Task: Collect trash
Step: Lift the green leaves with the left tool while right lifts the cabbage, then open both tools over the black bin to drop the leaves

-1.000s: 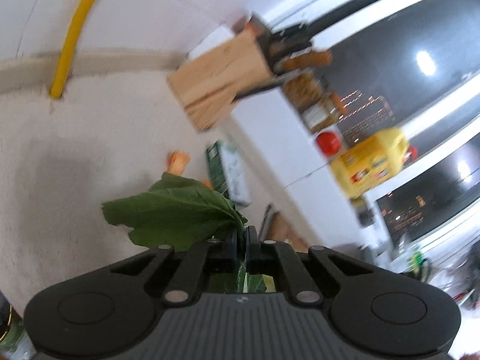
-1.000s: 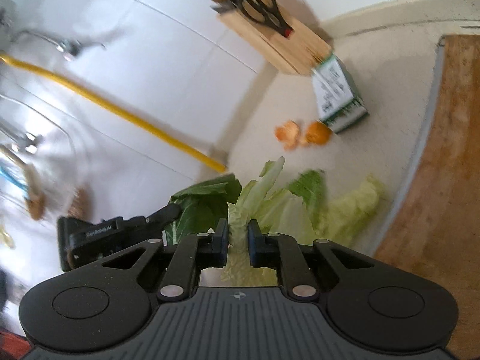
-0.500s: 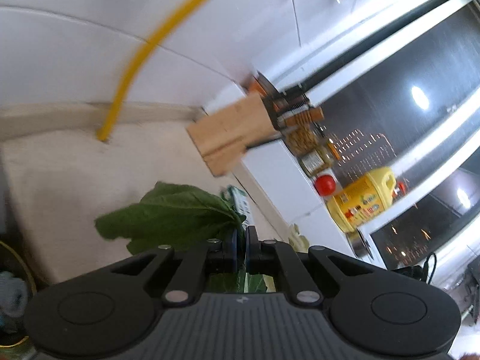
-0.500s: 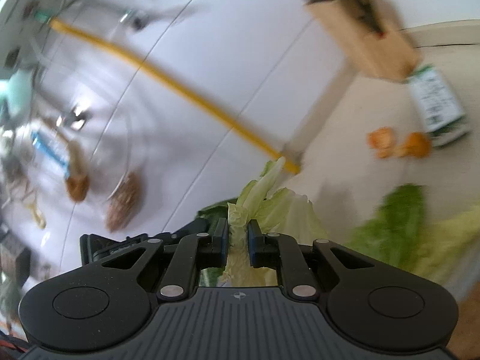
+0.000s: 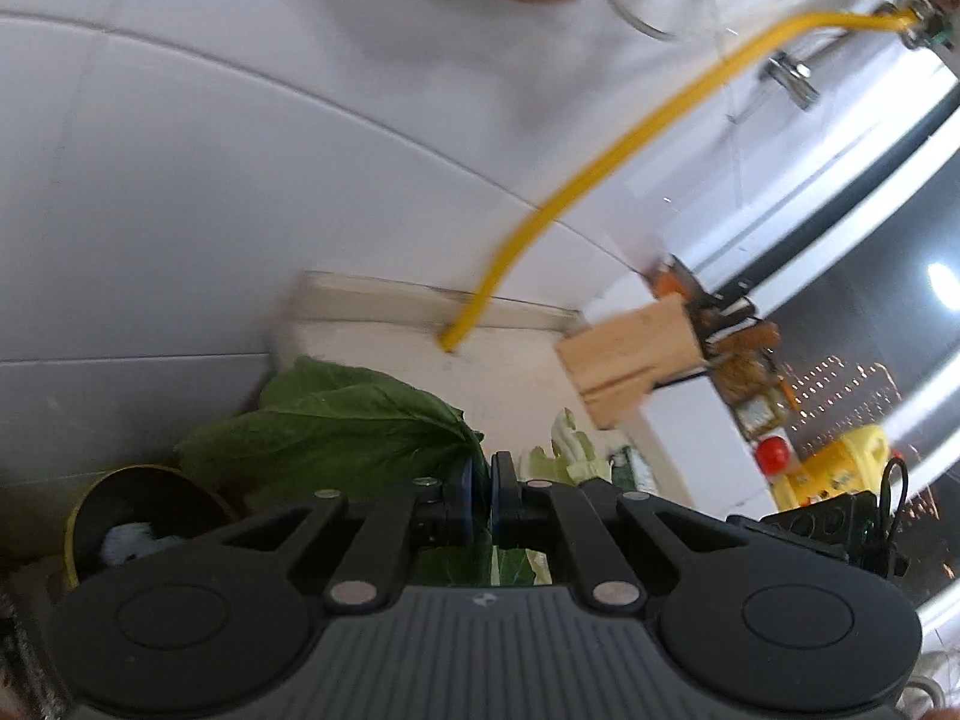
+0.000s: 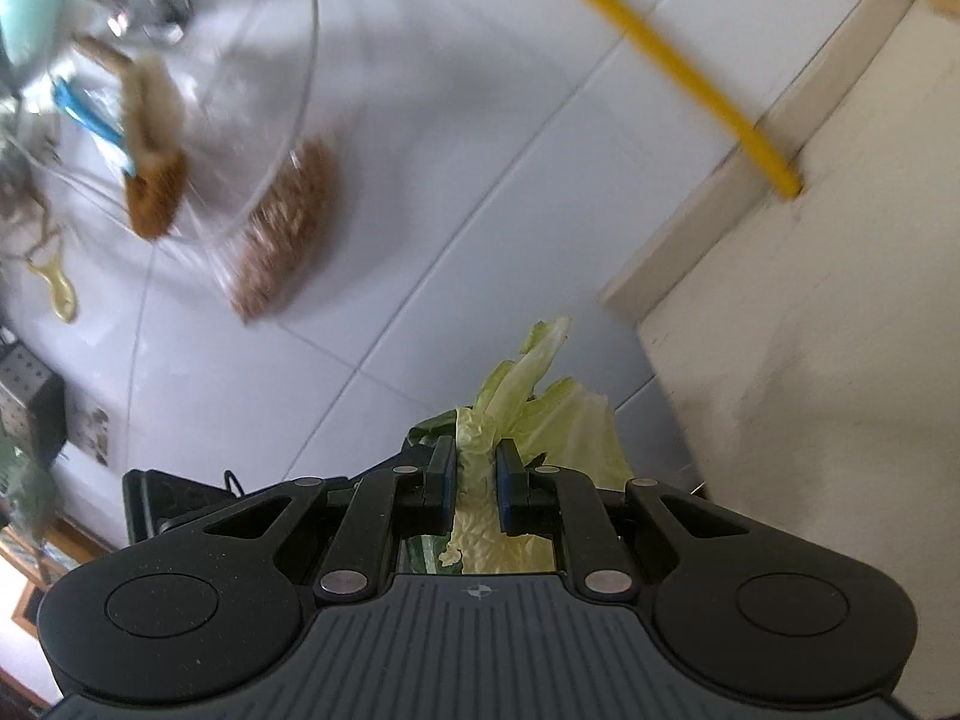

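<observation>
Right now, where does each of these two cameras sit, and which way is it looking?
Left wrist: sits on the left hand-held gripper, looking along its shut fingers, which pinch a dark green leaf, toward the tiled wall and knife block.
Right wrist: sits on the right hand-held gripper, which clamps a pale cabbage leaf, facing the wall.
Shared: the yellow hose.

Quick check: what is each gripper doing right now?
Left gripper: closed on the dark green leaf.
Right gripper: closed on the pale cabbage leaf.
</observation>
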Demonstrator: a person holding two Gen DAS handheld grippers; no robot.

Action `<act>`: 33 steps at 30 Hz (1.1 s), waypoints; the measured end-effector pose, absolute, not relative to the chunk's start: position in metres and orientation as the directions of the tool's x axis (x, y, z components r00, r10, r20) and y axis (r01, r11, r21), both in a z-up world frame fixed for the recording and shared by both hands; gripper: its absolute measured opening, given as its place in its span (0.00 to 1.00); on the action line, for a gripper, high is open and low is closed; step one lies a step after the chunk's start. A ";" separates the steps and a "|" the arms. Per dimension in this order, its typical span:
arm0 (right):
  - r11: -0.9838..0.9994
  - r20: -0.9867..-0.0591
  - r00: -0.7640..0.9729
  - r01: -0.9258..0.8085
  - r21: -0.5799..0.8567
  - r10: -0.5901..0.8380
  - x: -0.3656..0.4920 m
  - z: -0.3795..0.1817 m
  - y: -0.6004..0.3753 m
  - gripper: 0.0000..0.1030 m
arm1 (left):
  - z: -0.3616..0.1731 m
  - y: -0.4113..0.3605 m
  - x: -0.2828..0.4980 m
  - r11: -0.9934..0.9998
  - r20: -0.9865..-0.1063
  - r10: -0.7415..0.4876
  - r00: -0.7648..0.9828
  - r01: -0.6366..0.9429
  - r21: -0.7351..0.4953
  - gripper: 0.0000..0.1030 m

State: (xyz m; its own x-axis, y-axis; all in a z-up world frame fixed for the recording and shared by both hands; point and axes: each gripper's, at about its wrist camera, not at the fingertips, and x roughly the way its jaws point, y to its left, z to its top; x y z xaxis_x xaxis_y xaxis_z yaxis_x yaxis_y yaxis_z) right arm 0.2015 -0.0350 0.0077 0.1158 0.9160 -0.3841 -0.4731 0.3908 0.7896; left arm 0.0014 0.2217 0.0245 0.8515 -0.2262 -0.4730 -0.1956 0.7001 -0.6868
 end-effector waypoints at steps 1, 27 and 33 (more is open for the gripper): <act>0.389 -0.387 0.106 -0.472 0.791 0.916 0.201 0.005 -0.029 0.17 | 0.021 0.226 -0.001 0.700 -0.480 -0.216 0.850 -0.208 -0.683 0.02; 0.580 -0.636 0.074 -0.501 0.642 0.768 0.209 -0.065 0.081 0.34 | -0.083 0.280 0.028 0.724 -0.718 -0.080 0.691 -0.455 -0.518 0.23; 0.599 -0.638 0.107 -0.489 0.634 0.762 0.210 -0.060 0.078 0.38 | -0.095 0.281 0.032 0.735 -0.741 -0.064 0.669 -0.470 -0.488 0.32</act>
State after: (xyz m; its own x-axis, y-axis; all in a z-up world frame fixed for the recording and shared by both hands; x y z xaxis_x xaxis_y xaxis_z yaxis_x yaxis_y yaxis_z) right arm 0.2100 0.0778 -0.0598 0.1068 0.7623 -0.6384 -0.4889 0.5994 0.6339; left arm 0.0322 0.2810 -0.0951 0.6685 -0.0637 -0.7410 -0.4704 0.7354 -0.4877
